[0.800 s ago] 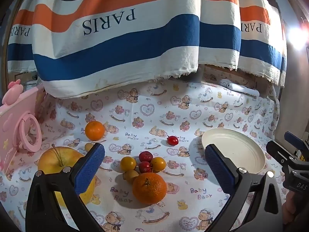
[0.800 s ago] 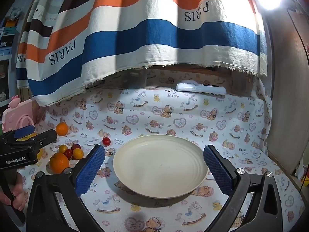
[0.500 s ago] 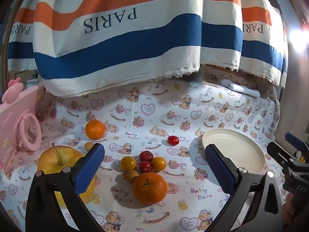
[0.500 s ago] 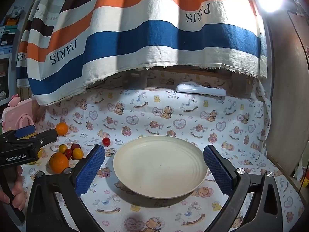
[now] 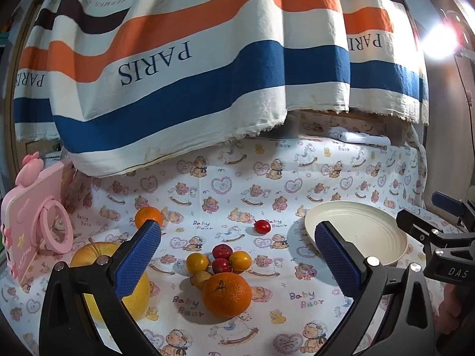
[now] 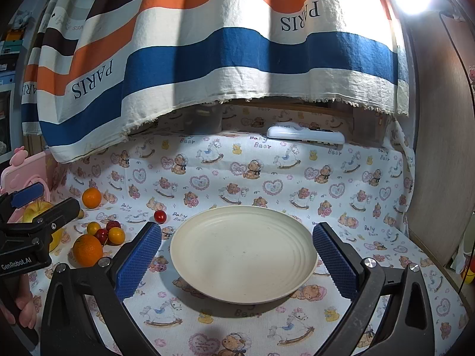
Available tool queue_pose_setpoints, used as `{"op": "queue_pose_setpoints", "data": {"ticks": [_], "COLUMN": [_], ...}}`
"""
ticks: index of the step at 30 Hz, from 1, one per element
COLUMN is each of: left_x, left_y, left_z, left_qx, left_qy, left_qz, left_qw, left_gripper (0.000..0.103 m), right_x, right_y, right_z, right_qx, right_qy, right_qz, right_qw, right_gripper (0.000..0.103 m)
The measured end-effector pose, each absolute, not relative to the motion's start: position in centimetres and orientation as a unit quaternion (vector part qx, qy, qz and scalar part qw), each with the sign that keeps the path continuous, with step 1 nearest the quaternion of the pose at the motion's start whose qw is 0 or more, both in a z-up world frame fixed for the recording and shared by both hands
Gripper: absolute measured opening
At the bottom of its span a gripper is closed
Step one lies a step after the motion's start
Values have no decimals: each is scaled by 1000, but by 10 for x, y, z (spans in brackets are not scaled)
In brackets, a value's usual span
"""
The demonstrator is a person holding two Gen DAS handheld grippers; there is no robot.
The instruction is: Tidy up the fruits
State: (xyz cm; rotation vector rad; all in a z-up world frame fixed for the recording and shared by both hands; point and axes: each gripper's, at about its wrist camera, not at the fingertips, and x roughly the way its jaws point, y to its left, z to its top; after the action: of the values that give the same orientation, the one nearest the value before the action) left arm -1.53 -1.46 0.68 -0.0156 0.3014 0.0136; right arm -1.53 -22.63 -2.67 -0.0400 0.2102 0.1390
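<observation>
The fruits lie in a loose group toward the left side of the table, on a cloth [image 5: 225, 184] printed with teddy bears and hearts. Nearest the front edge sits a large orange [image 5: 227, 294], its skin dimpled and its stem end up. Touching it behind is a tight cluster [image 5: 218, 261] of small round fruits, two yellow-orange, two dark red and one dull tan. A single red cherry tomato [image 5: 262, 226] lies apart, between the cluster and the plate [image 6: 243, 256]. A smaller orange [image 5: 147, 216] sits farther back on the left, and a yellow apple [image 5: 92, 255] with its stem up lies at the left edge.

The apple is largely hidden behind a finger of the left gripper [image 5: 237, 255], and the smaller orange is partly covered by that fingertip. The cream ribbed plate is on the right side, empty.

The left gripper's jaws stand wide apart with nothing between the pads. The right gripper [image 6: 237, 253] is likewise fully spread, its pads flanking the plate without touching it. A striped cloth [image 5: 184, 68] hangs behind.
</observation>
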Motion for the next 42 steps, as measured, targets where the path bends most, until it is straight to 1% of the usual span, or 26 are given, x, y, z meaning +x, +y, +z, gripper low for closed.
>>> {"op": "queue_pose_setpoints", "data": {"ticks": [42], "left_x": [-16], "left_y": [-19], "left_z": [6], "left_qx": [-1], "left_qy": [152], "left_qz": [2], "left_qw": [988], "left_gripper": [103], "right_x": [-16], "right_y": [-226], "right_z": [-27], "right_qx": [-22], "right_qy": [107], "right_qz": [72], "right_qw": [991], "right_gripper": [102]}}
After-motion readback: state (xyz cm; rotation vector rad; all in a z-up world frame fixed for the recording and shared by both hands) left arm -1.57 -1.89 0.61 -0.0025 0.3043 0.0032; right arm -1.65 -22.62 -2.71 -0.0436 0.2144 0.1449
